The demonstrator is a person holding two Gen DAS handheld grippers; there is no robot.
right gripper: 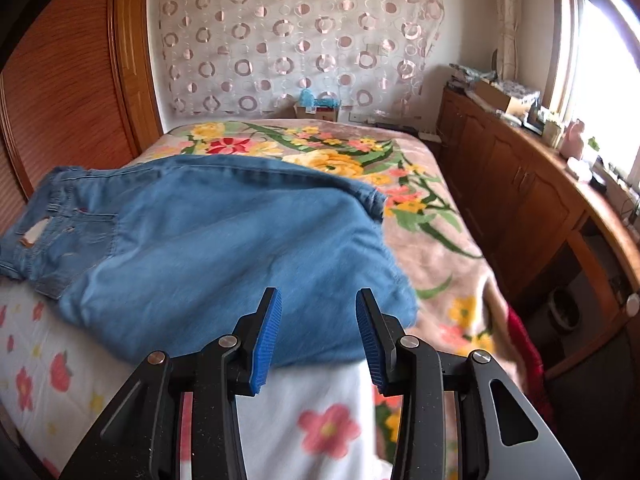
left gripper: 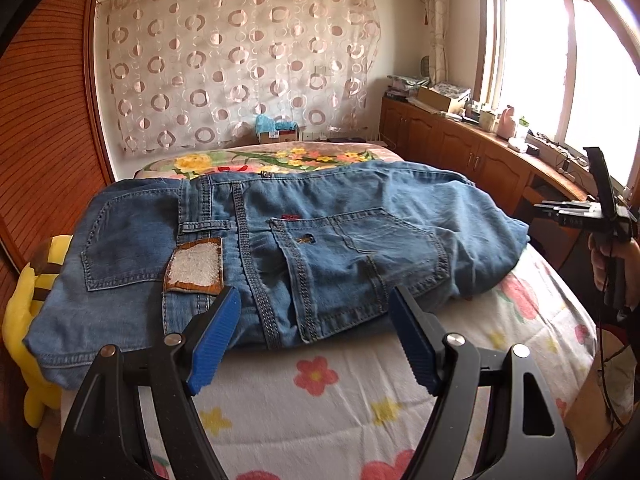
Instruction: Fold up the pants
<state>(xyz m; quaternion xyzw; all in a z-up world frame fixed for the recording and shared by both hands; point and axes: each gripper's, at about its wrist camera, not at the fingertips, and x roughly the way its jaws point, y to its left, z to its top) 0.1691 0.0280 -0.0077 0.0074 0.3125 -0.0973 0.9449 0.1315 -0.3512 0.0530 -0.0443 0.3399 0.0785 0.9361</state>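
Observation:
Blue denim pants [left gripper: 280,248] lie folded into a thick bundle on the bed, back pockets and a worn waist patch [left gripper: 195,271] facing up. My left gripper [left gripper: 314,300] is open, its blue pads just short of the bundle's near edge, holding nothing. The right gripper shows at the far right of the left wrist view [left gripper: 560,210], held in a hand beside the bed. In the right wrist view the pants [right gripper: 224,248] spread ahead, and my right gripper [right gripper: 318,300] is open and empty over the near fold.
The bed has a white flowered sheet [left gripper: 316,392] in front and a floral blanket [right gripper: 420,208] behind. A yellow plush toy [left gripper: 24,320] lies at the bed's left edge. Wooden cabinets [right gripper: 520,200] with clutter run under the window on the right. A wooden wardrobe [left gripper: 44,120] stands on the left.

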